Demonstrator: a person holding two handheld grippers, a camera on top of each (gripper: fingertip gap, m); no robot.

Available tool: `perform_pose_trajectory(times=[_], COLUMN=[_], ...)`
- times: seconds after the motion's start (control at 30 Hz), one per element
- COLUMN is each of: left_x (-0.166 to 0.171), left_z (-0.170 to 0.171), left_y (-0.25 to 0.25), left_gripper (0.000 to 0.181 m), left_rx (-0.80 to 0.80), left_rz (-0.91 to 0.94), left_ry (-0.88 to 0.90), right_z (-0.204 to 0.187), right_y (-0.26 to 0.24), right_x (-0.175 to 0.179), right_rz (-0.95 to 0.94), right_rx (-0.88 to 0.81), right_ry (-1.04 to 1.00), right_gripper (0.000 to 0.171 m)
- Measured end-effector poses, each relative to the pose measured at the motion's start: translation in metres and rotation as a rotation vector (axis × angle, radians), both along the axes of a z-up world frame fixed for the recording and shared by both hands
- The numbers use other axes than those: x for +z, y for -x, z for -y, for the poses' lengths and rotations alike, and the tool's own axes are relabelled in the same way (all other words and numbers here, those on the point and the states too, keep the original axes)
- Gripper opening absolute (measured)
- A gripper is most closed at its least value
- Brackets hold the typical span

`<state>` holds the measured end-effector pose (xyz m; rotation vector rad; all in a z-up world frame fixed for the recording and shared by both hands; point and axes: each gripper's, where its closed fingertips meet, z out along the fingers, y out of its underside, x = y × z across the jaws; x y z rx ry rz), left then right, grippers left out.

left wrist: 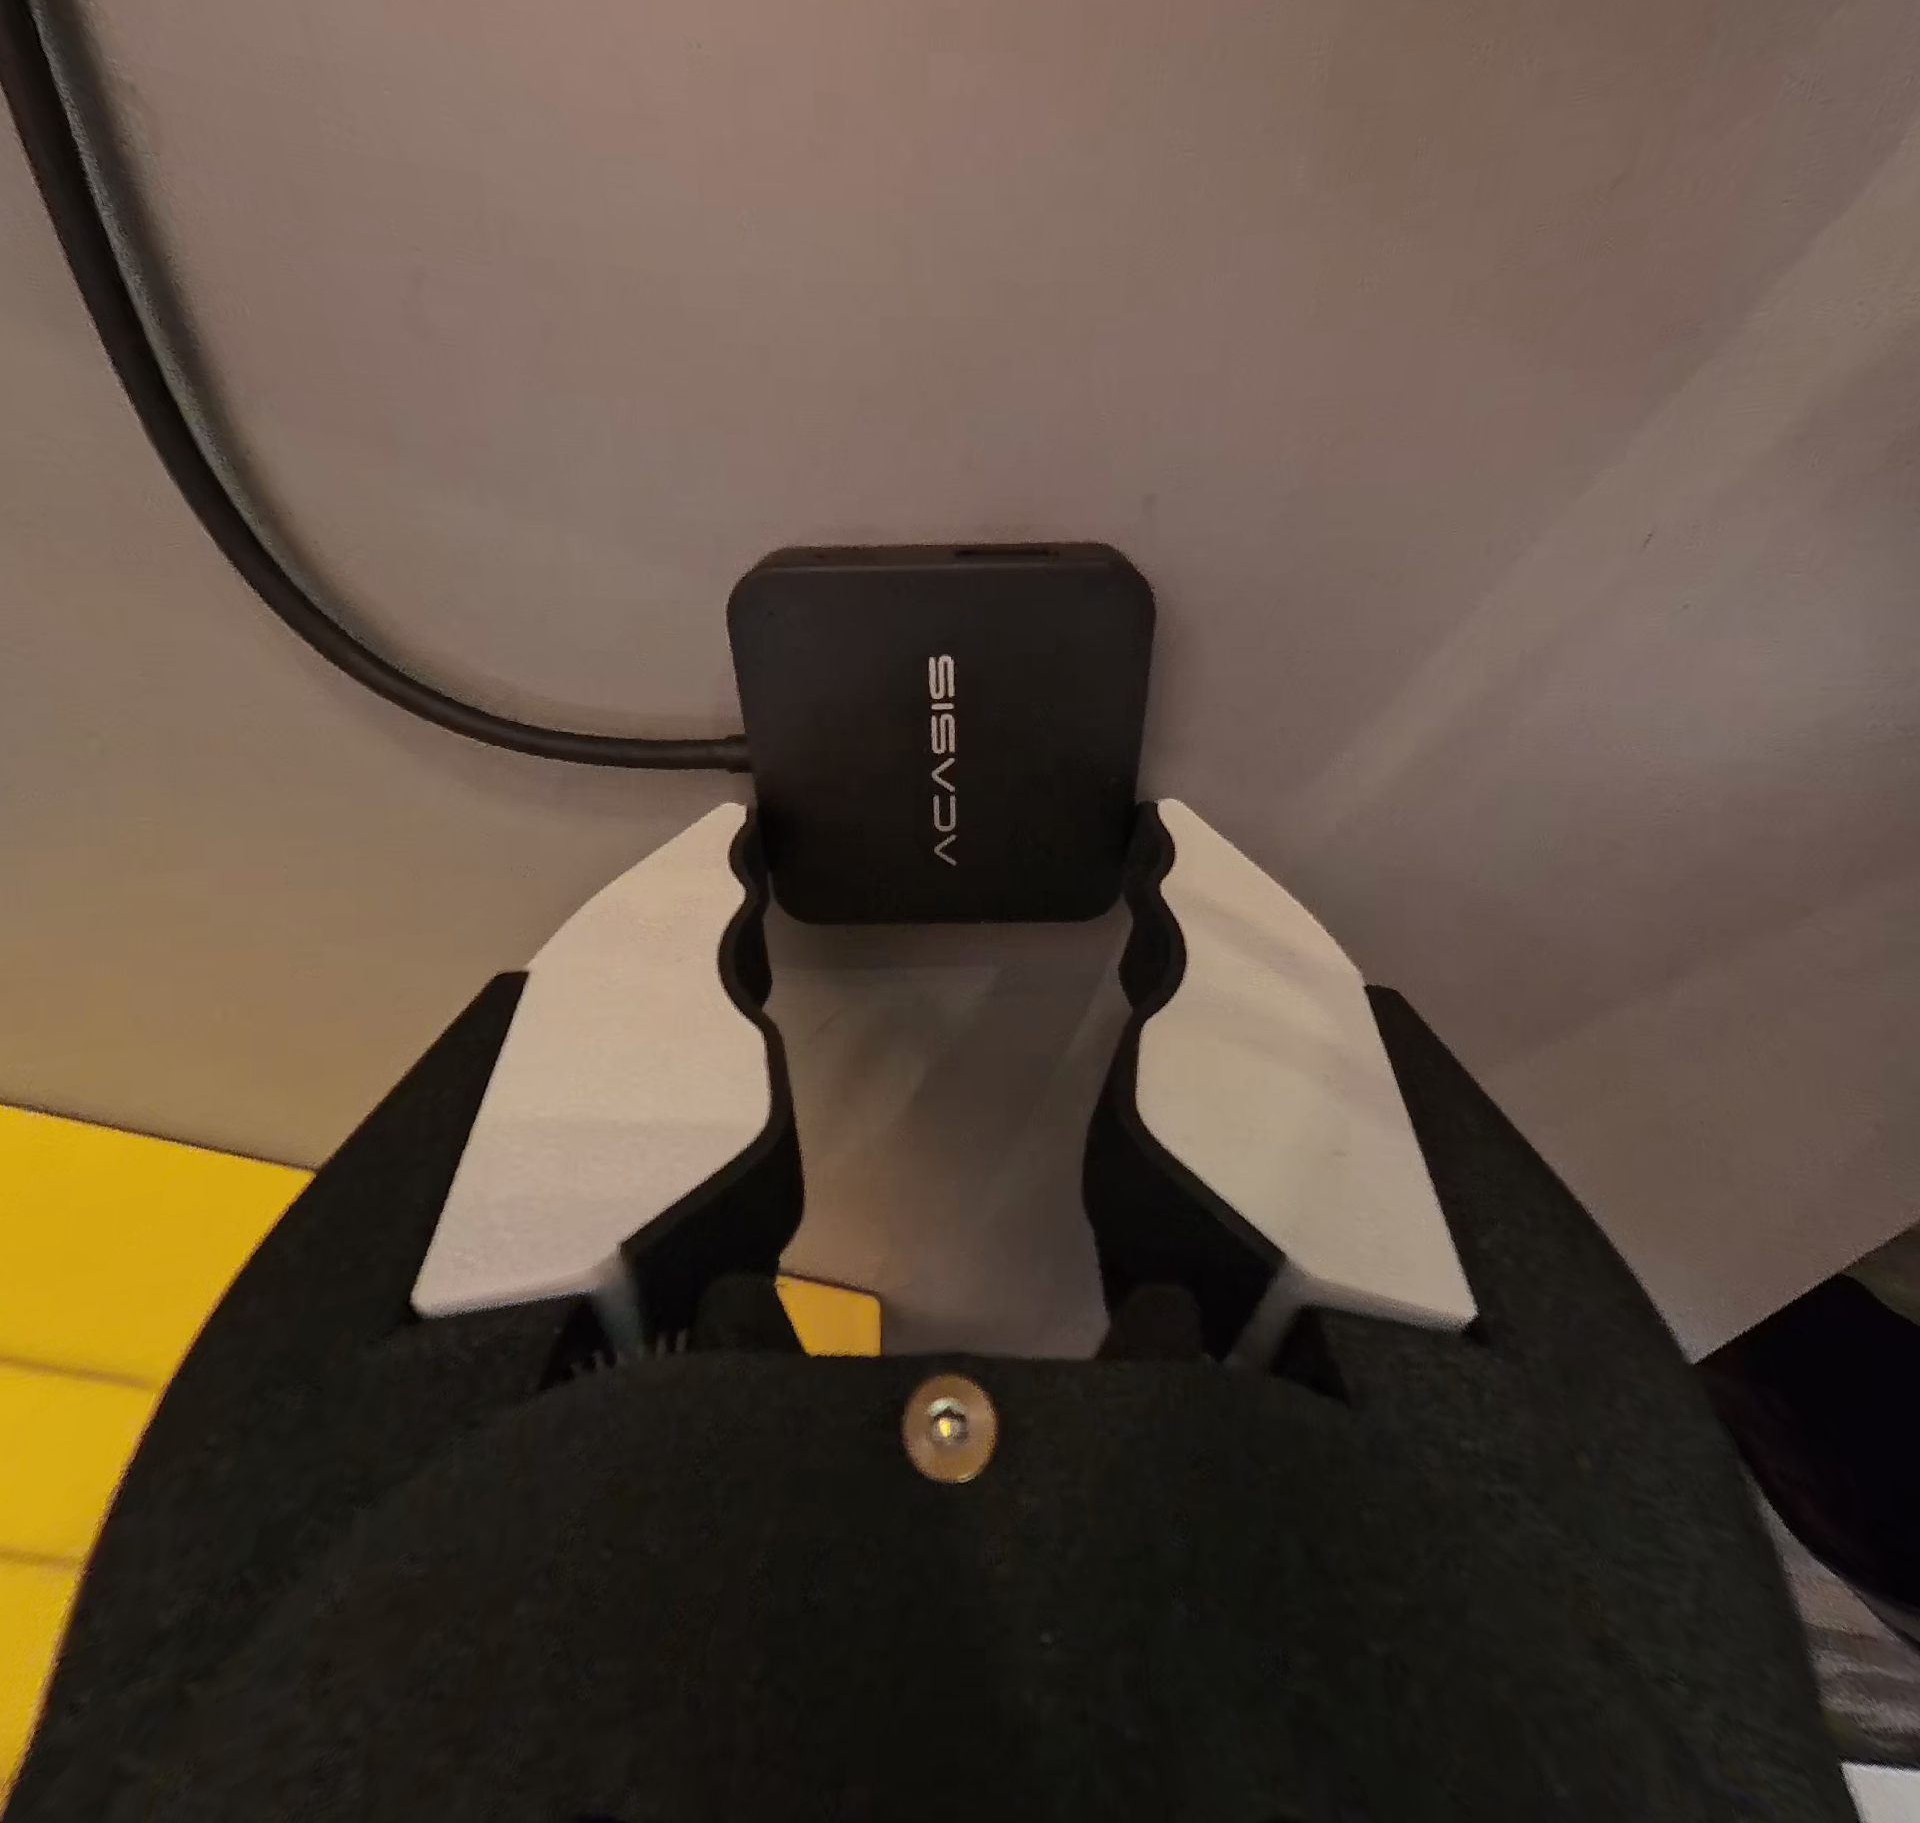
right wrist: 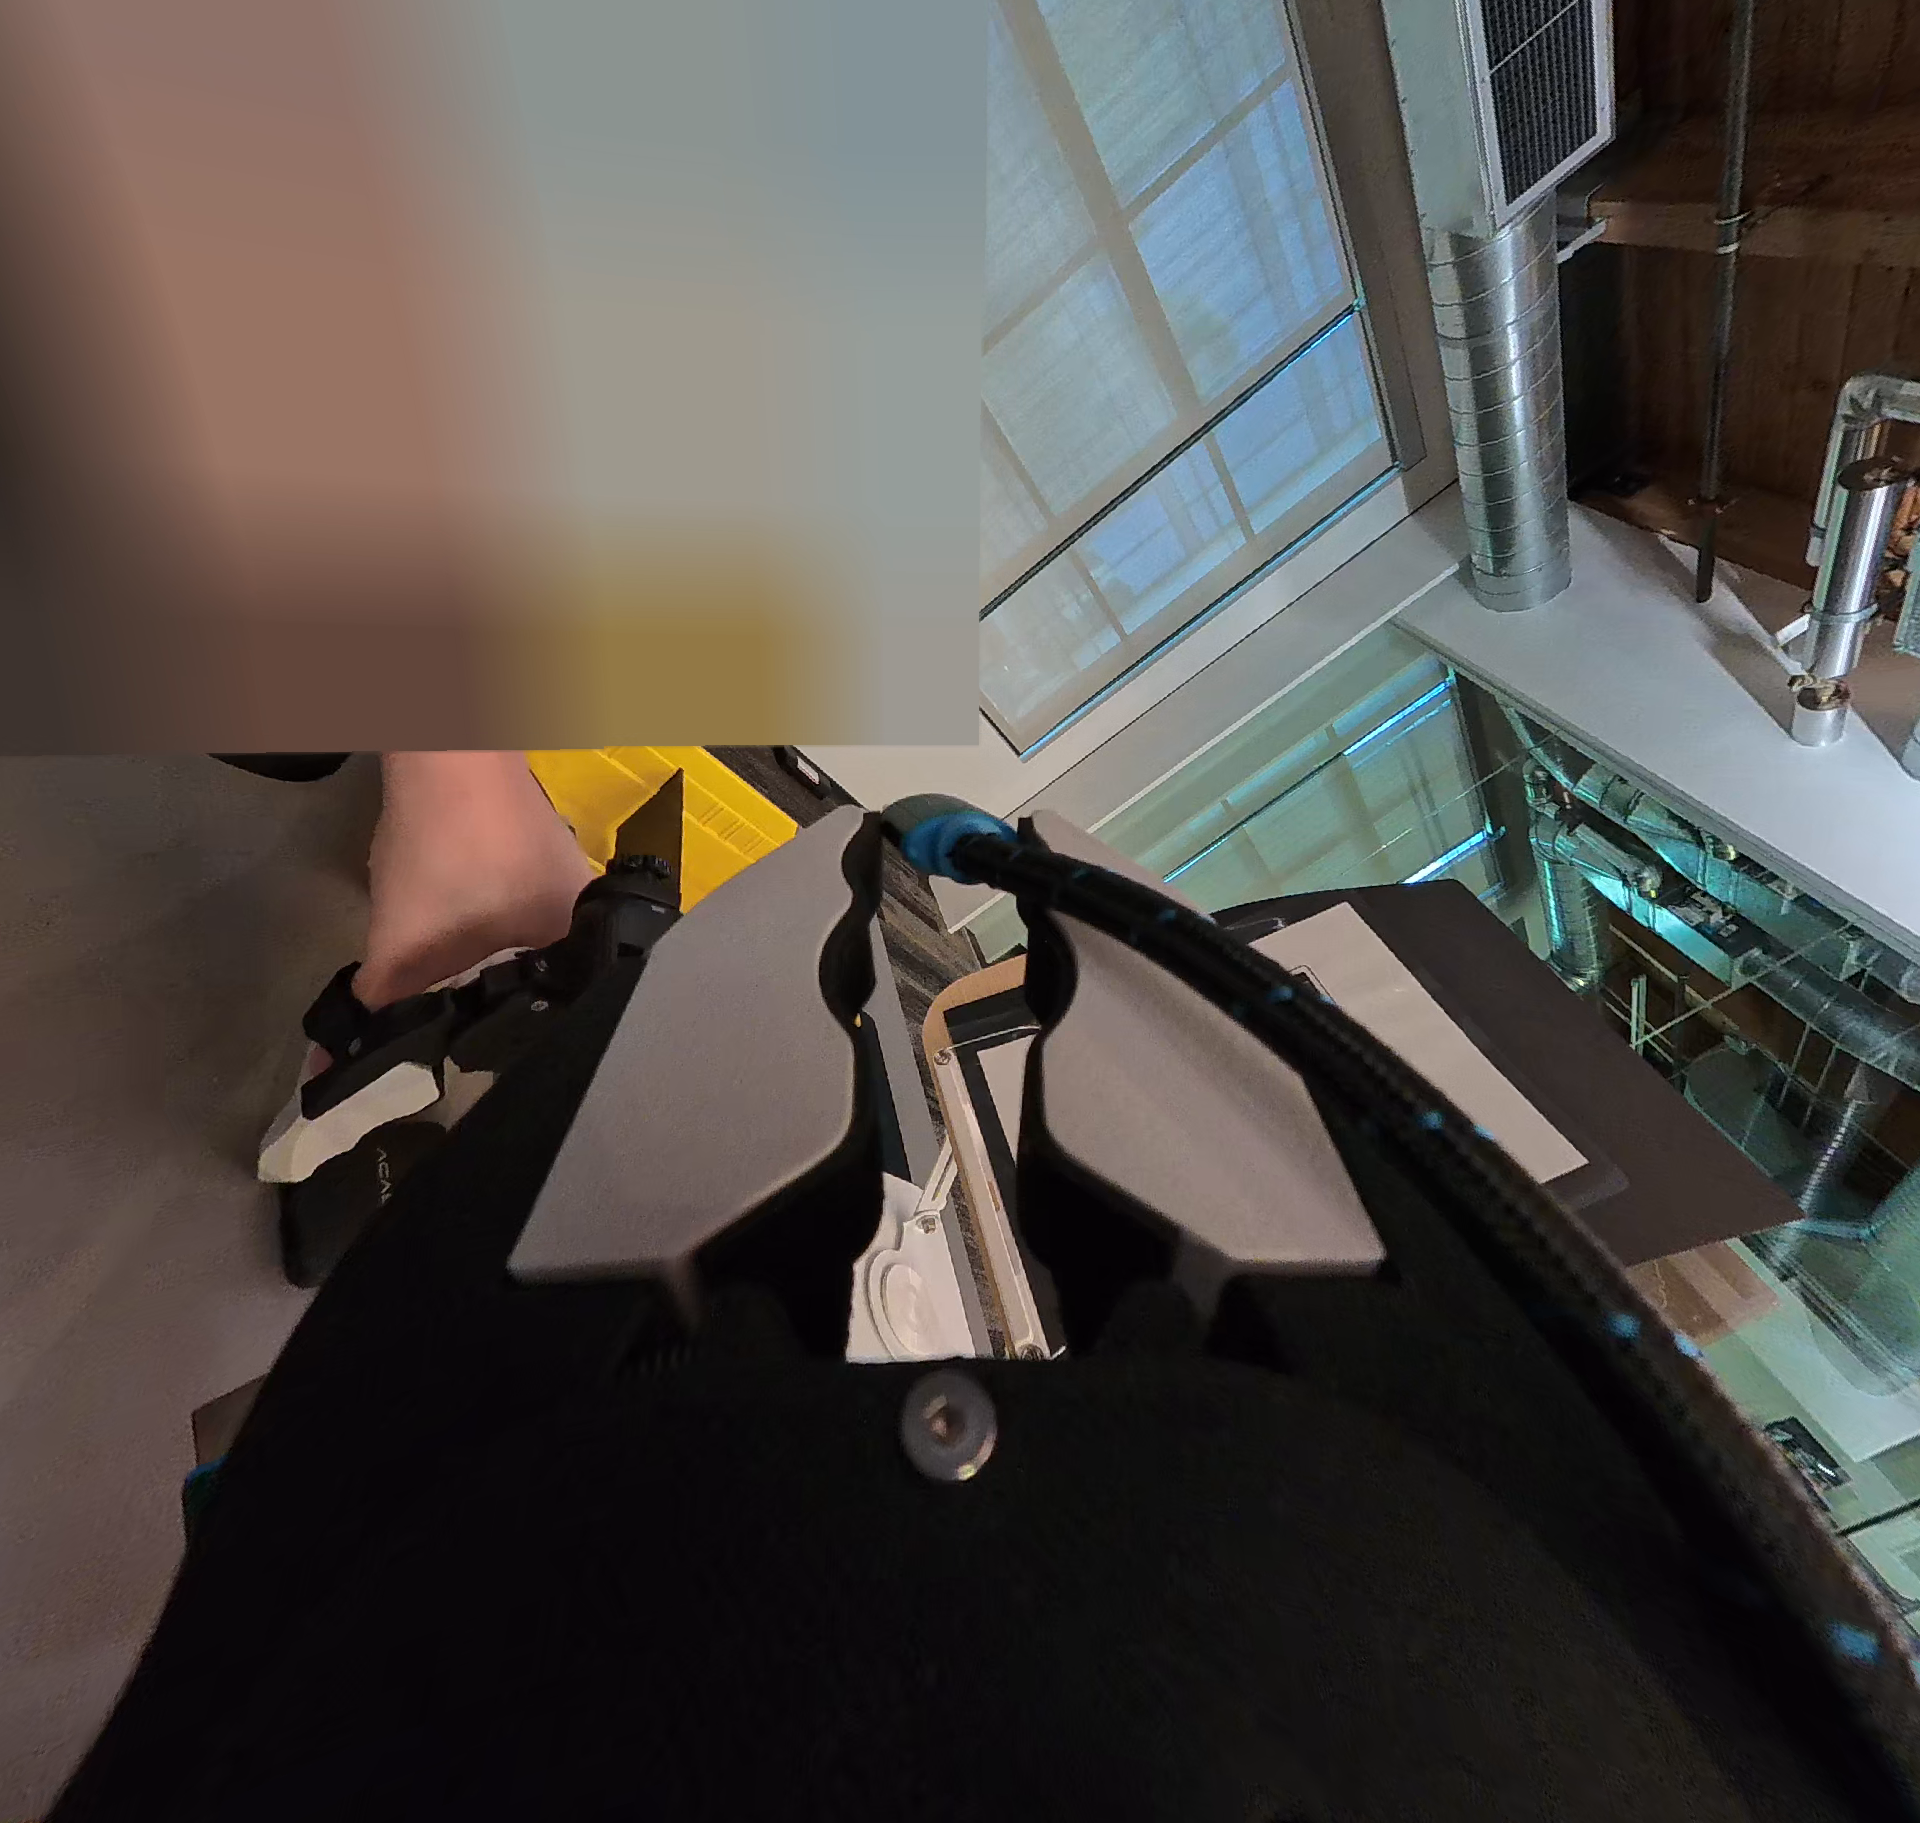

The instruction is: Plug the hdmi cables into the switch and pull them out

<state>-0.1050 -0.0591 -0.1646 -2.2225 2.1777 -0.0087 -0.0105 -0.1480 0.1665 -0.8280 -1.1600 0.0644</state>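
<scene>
The black square switch (left wrist: 935,693) lies flat on the grey table (left wrist: 1039,215). My left gripper (left wrist: 945,817) is shut on its near half, one white finger on each side. A black cable (left wrist: 208,526) leaves the switch's left side and curves away to the upper left. An empty port shows on its far edge. My right gripper (right wrist: 943,823) is raised and tilted, shut at its tips on the blue collar of a braided black HDMI cable (right wrist: 1351,1046); the plug end is mostly hidden. The left gripper (right wrist: 353,1119), a hand and the switch (right wrist: 343,1212) show at the left.
A yellow bin (left wrist: 125,1254) sits at the table's near left and also shows in the right wrist view (right wrist: 717,807). A dark board with a white sheet (right wrist: 1455,1077) lies to the right. Windows and metal ducts fill the background.
</scene>
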Motion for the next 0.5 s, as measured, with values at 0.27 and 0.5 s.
perform_pose_trajectory(times=[0.27,0.5], left_x=[0.02,0.033], left_z=[-0.007,-0.011], left_y=[-0.004,0.008], left_gripper=[0.066,0.066], left_rx=[-0.011,-0.042], left_rz=[0.059,0.062], left_ry=[-0.059,-0.13], right_z=[-0.001,-0.004], right_y=[-0.001,-0.001], right_x=[-0.001,-0.002], right_rz=[-0.001,0.003], right_rx=[-0.003,-0.011], right_ry=[0.004,0.009], right_gripper=[0.025,0.023])
